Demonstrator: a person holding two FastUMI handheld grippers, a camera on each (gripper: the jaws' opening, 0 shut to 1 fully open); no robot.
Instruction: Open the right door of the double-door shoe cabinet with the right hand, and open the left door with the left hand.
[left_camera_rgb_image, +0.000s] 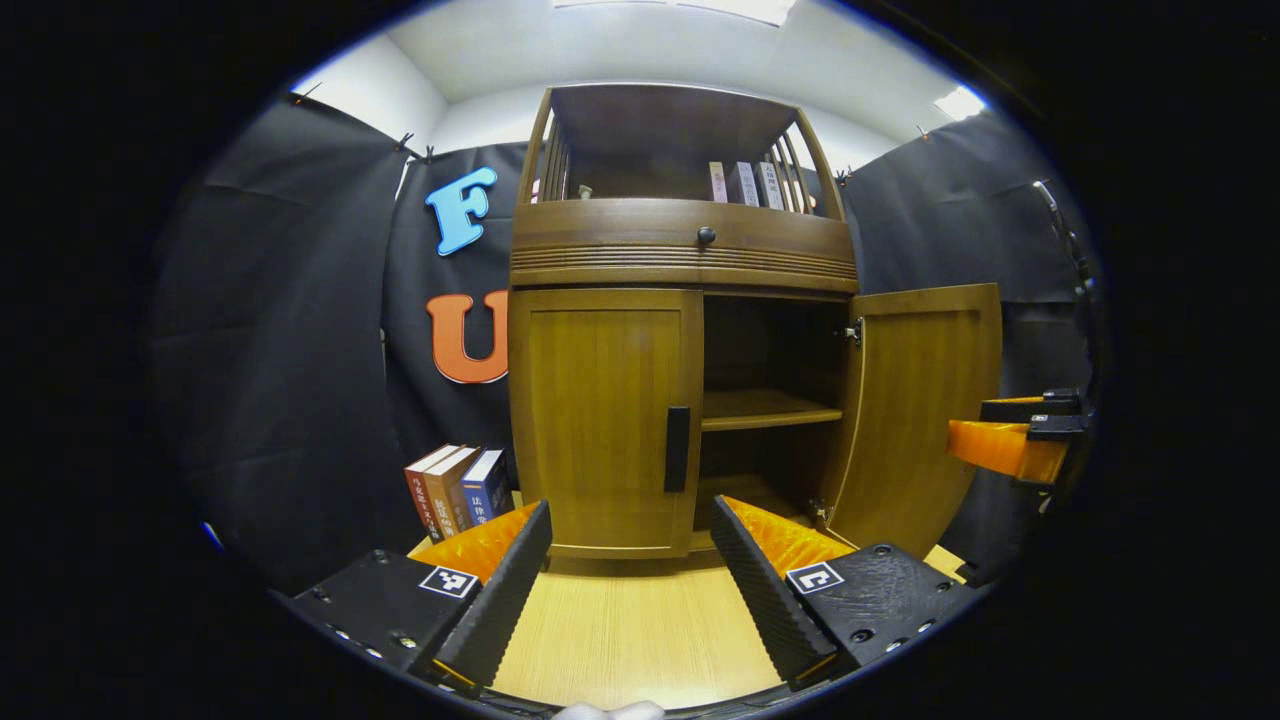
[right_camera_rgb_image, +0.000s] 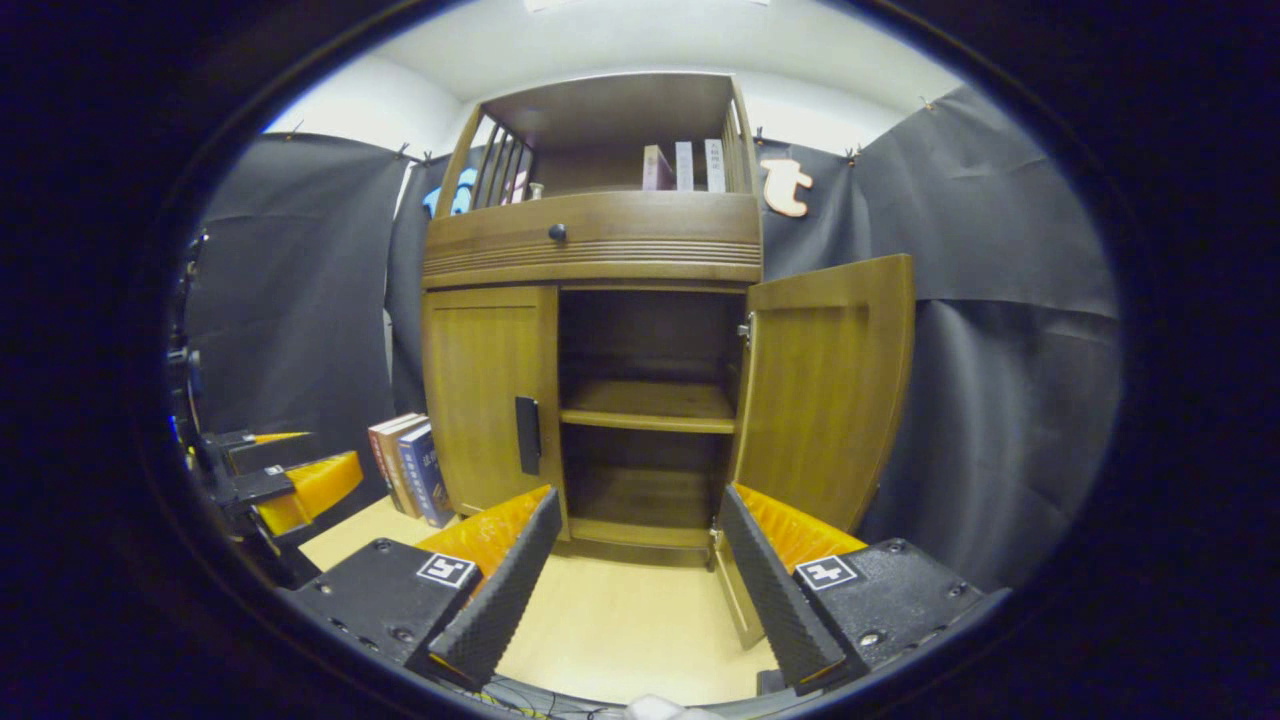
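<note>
The wooden shoe cabinet (left_camera_rgb_image: 680, 265) stands ahead on a pale wood table. Its right door (left_camera_rgb_image: 925, 410) is swung wide open, showing a bare inner shelf (left_camera_rgb_image: 765, 408). The left door (left_camera_rgb_image: 600, 420) is closed, with a black vertical handle (left_camera_rgb_image: 677, 448) at its inner edge. My left gripper (left_camera_rgb_image: 630, 575) is open, a short way in front of the left door, empty. My right gripper (right_camera_rgb_image: 635, 570) is open and empty in front of the open compartment, clear of the right door (right_camera_rgb_image: 825, 385). The right gripper (left_camera_rgb_image: 1015, 440) also appears at the right edge of the left gripper view.
Three books (left_camera_rgb_image: 458, 490) stand upright on the table left of the cabinet. More books (left_camera_rgb_image: 745, 183) sit on the cabinet's top shelf above a drawer with a black knob (left_camera_rgb_image: 706, 235). Black cloth walls surround the cabinet. Bare table (left_camera_rgb_image: 630, 630) lies in front.
</note>
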